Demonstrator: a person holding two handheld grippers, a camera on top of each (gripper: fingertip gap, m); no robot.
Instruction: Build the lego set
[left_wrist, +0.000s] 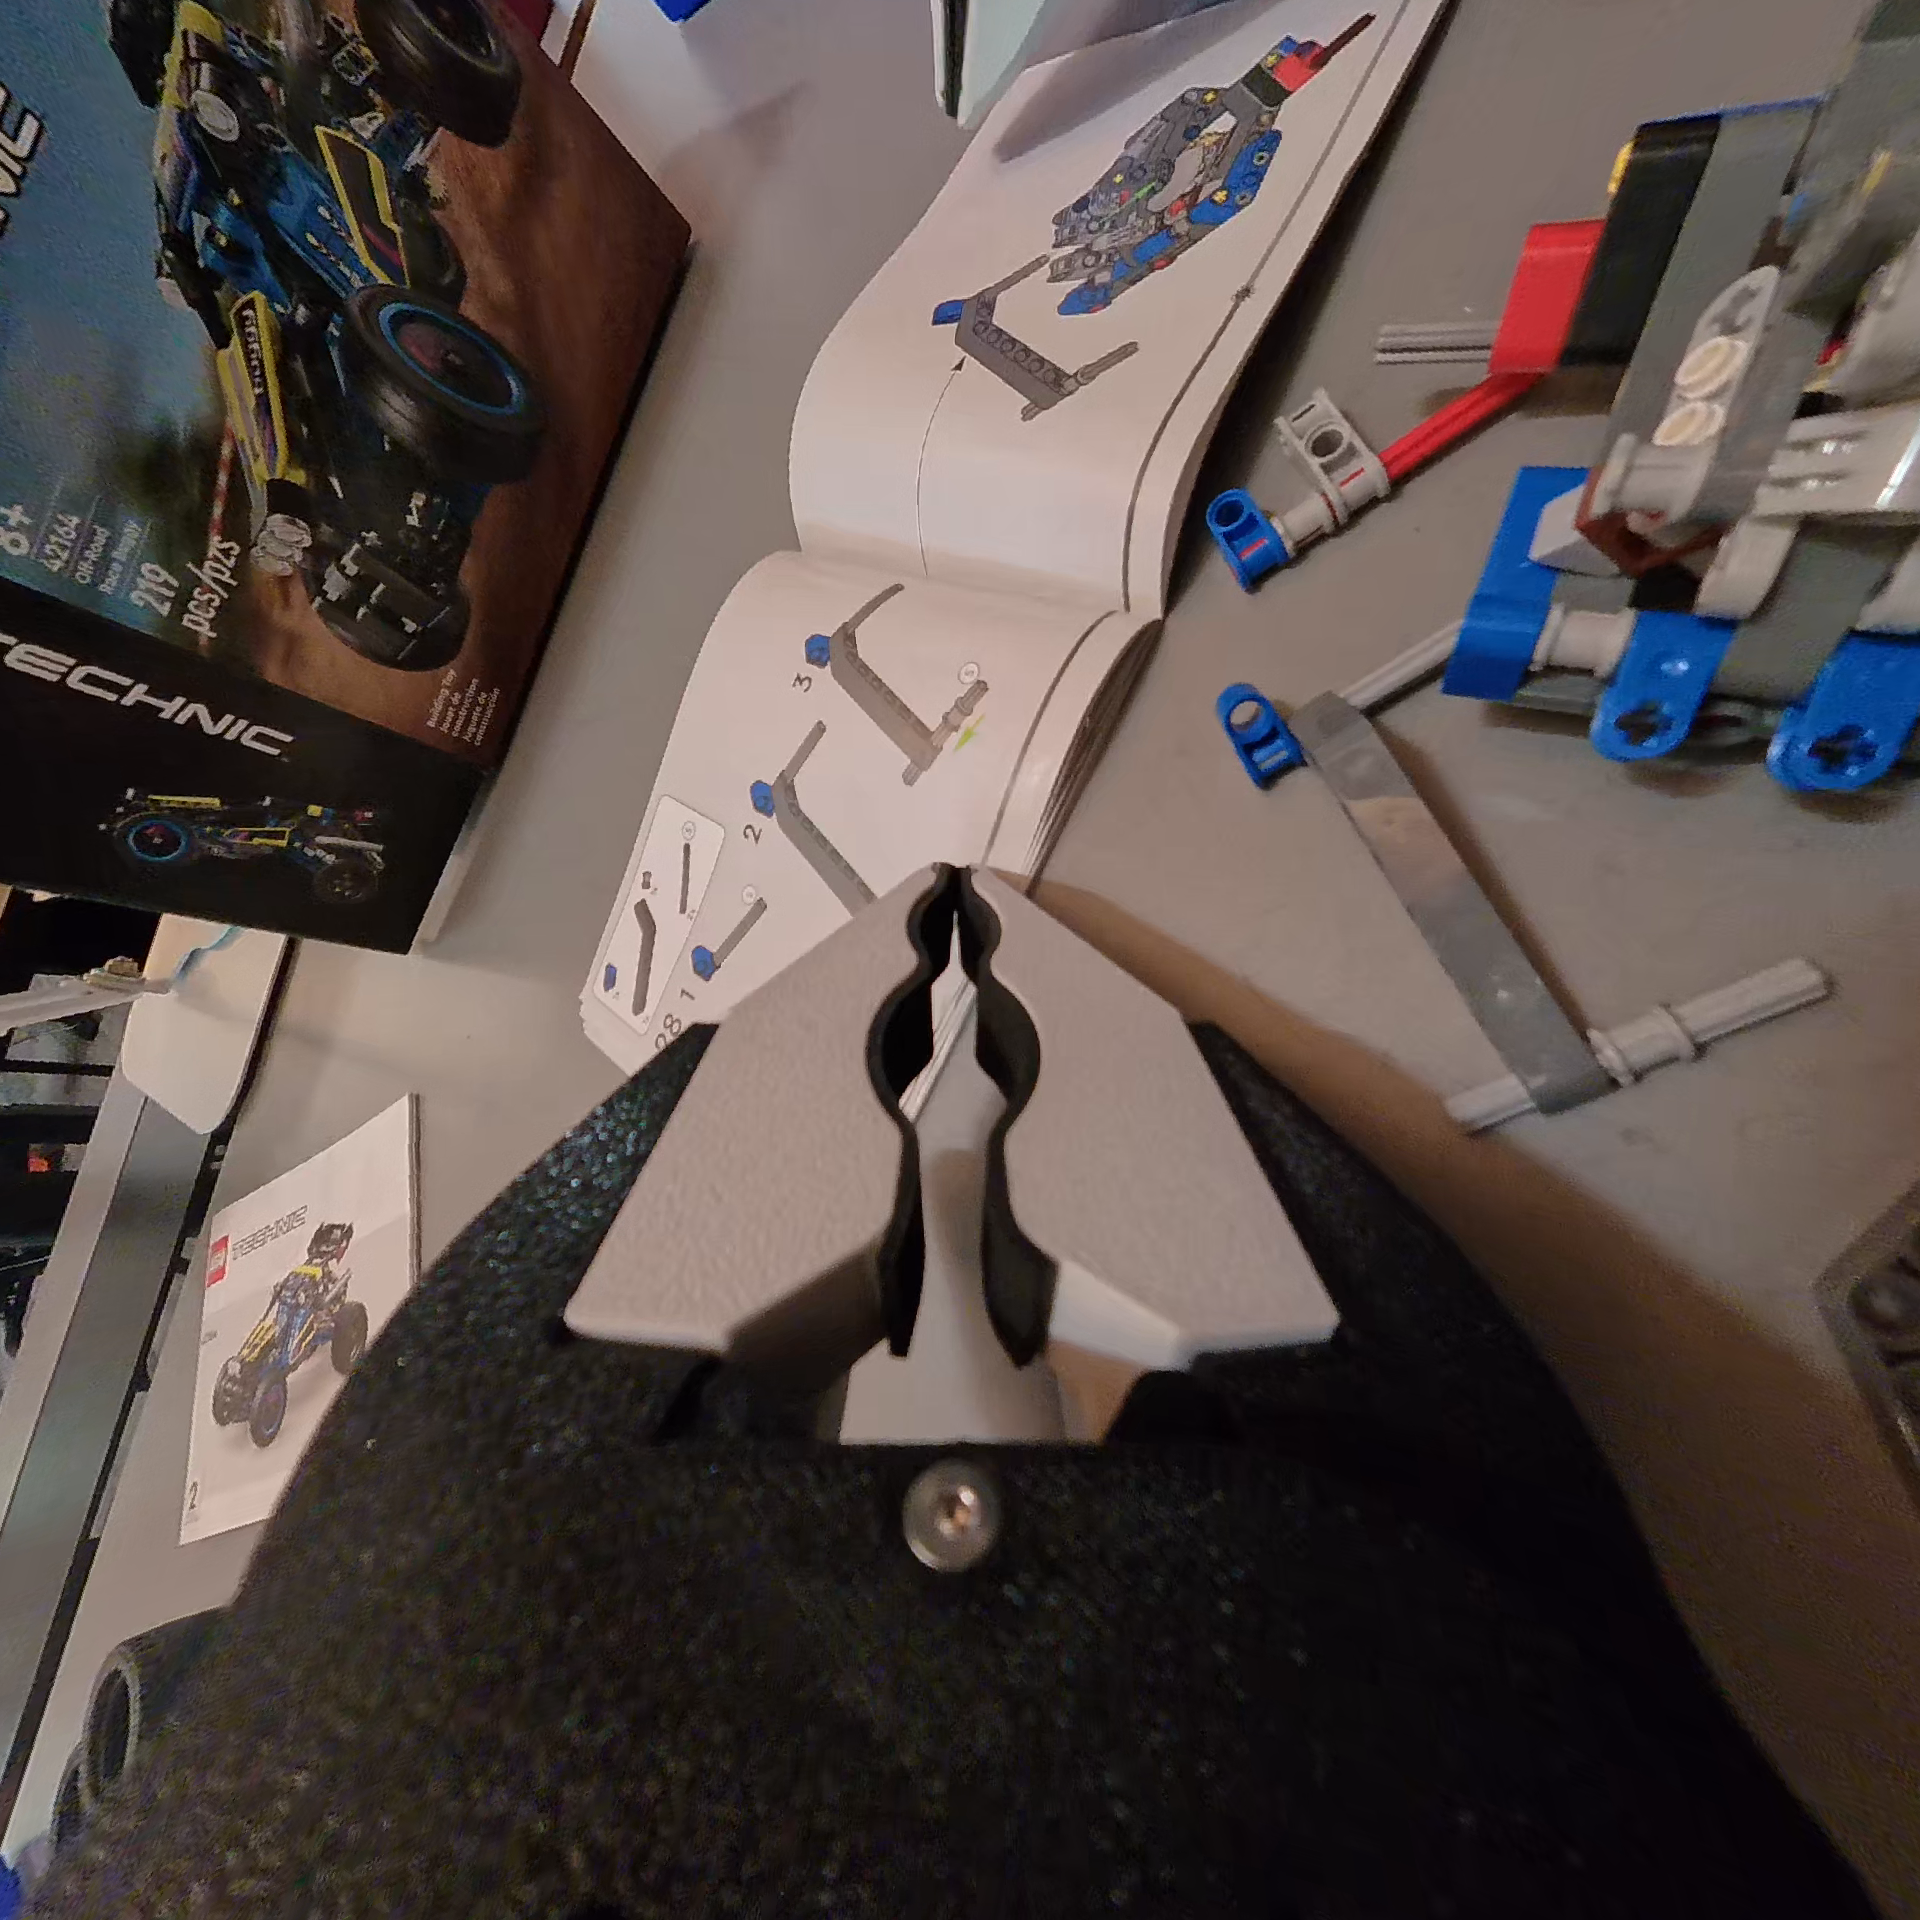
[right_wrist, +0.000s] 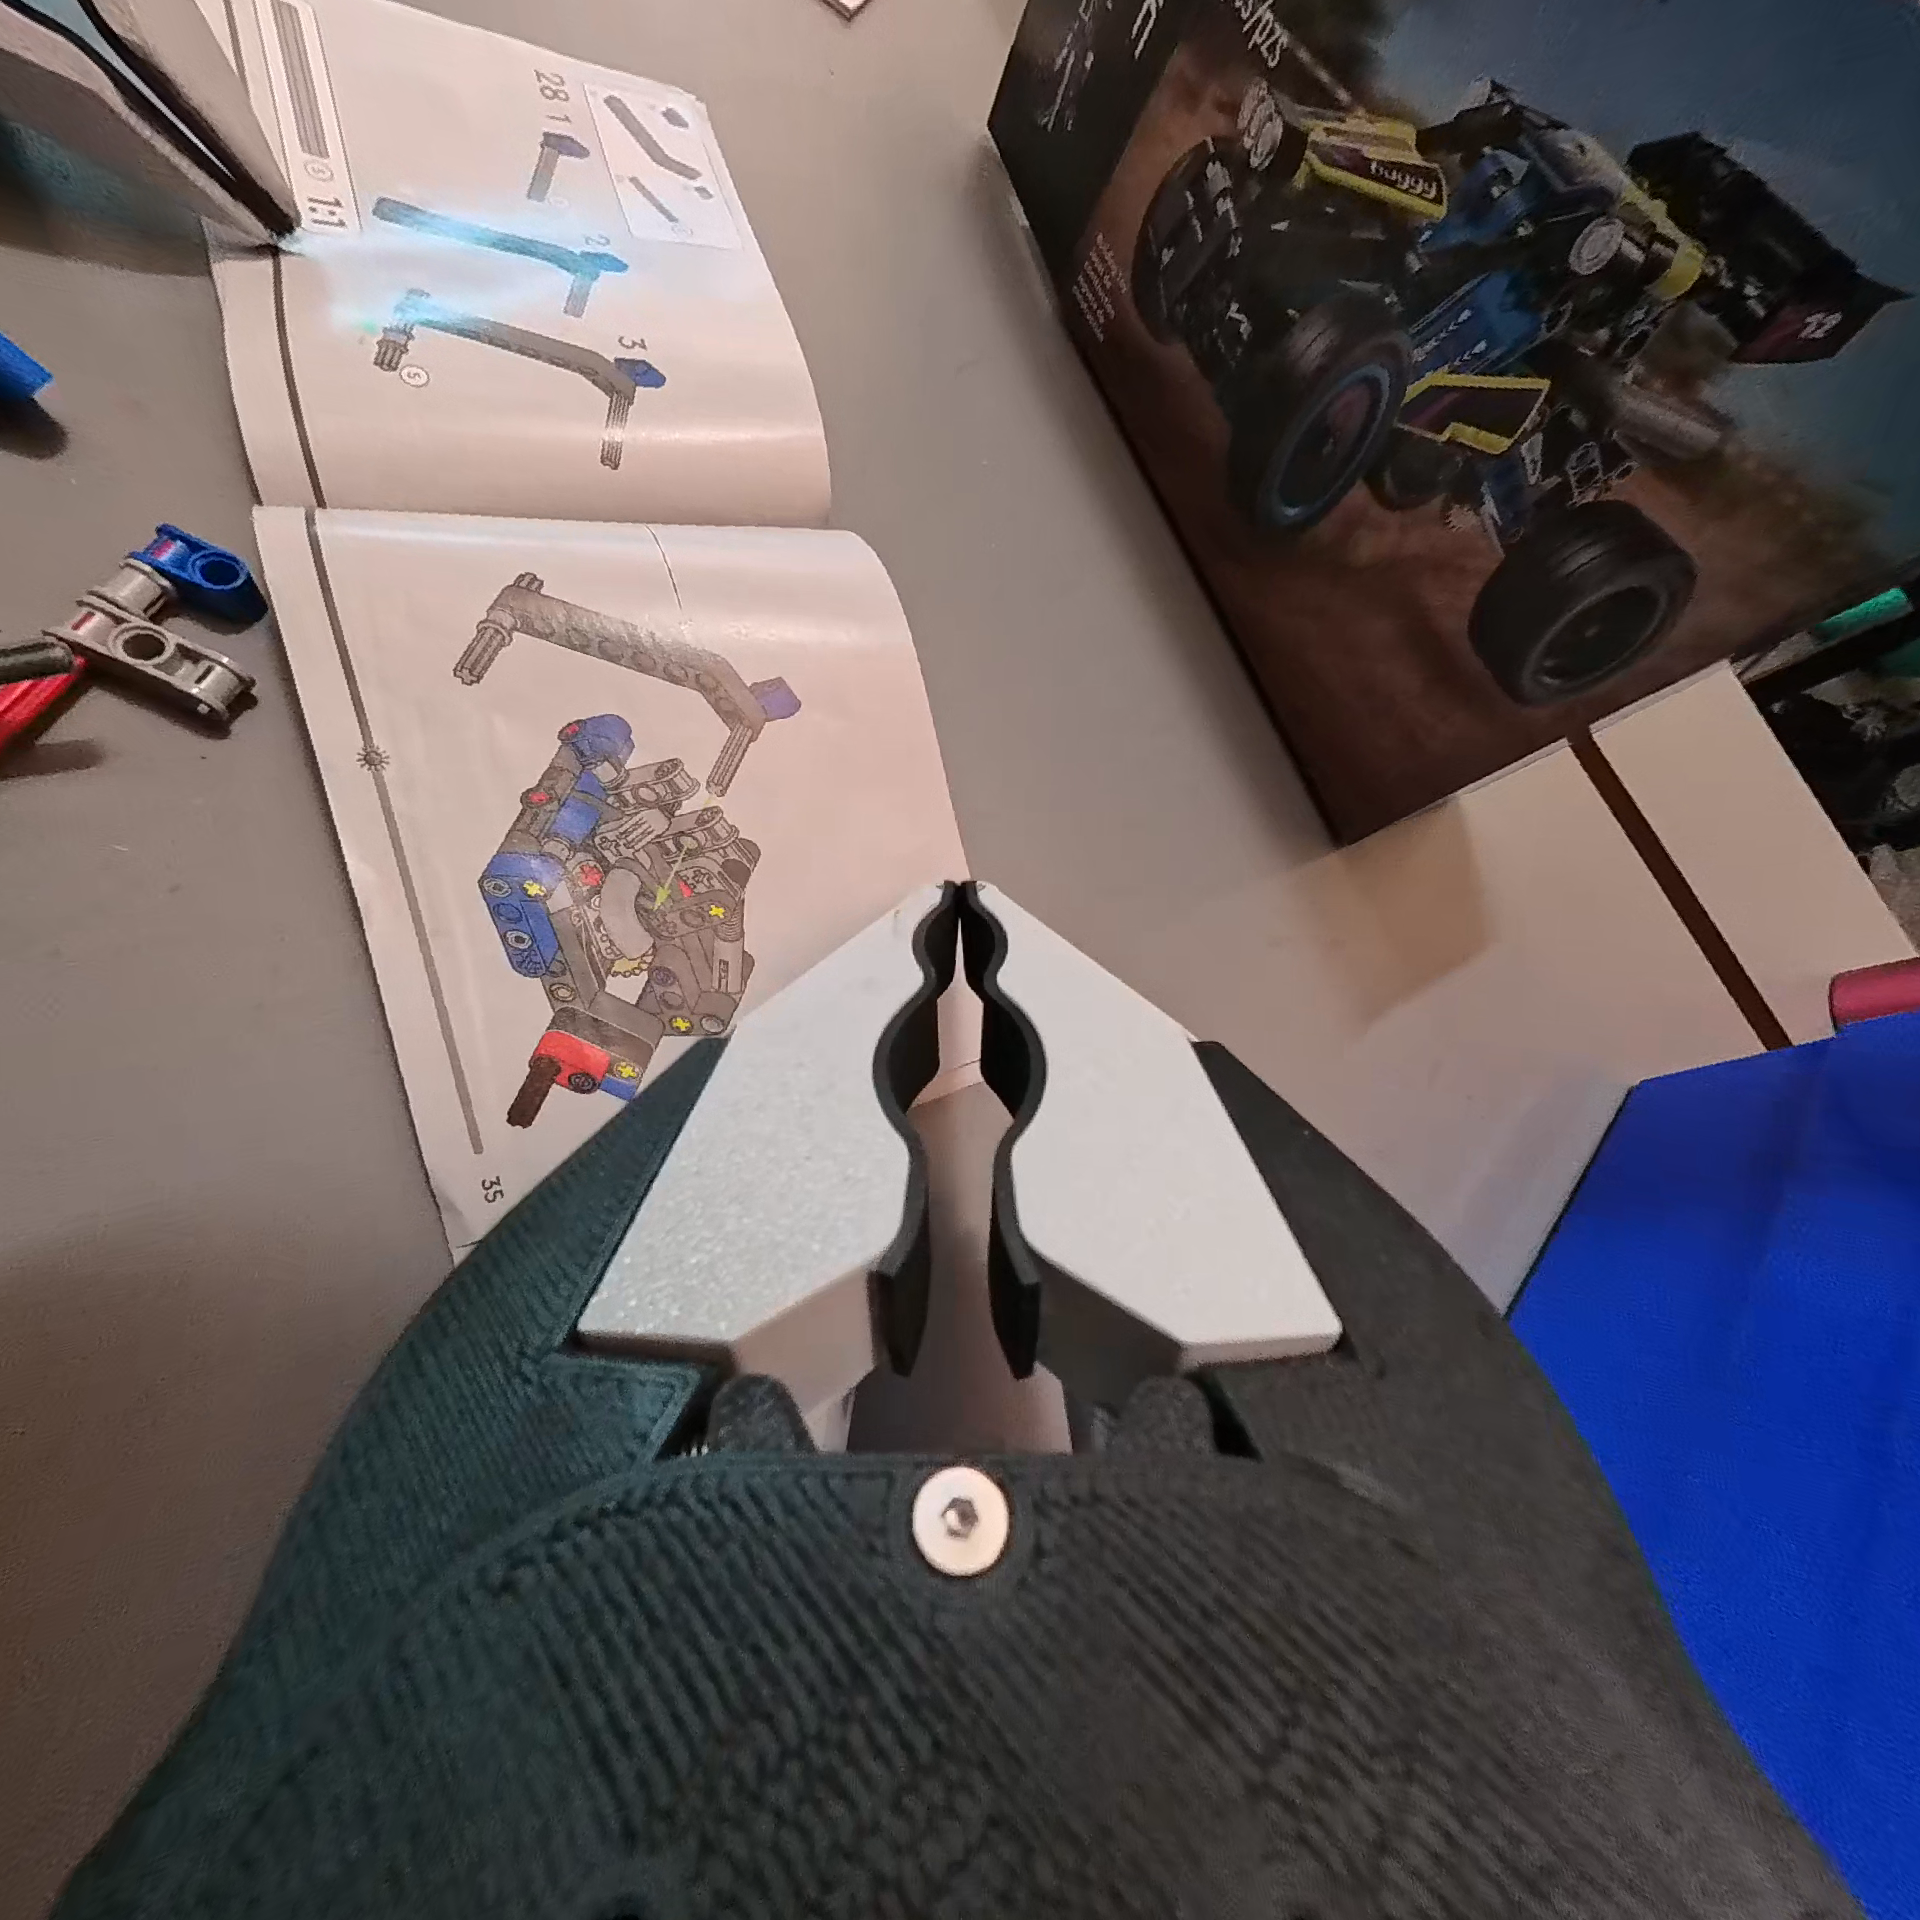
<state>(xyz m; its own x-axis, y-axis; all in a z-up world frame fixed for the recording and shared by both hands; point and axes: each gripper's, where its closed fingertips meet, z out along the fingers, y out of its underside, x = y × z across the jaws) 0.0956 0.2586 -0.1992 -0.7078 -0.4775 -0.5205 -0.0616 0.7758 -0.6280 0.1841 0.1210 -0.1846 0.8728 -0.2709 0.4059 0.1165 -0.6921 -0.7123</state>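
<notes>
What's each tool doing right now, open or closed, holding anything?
Left tool: closed, holding nothing.
Right tool: closed, holding nothing.

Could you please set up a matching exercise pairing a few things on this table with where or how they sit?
Things:
1. left gripper
2. open instruction booklet
3. set box
4. long grey beam

States:
A. lies flat on the table near loose pins
B. shut, with nothing between its tips
C. spread open between the box and the loose parts
D. printed with a picture of a buggy

Pairs: 1-B, 2-C, 3-D, 4-A
</notes>
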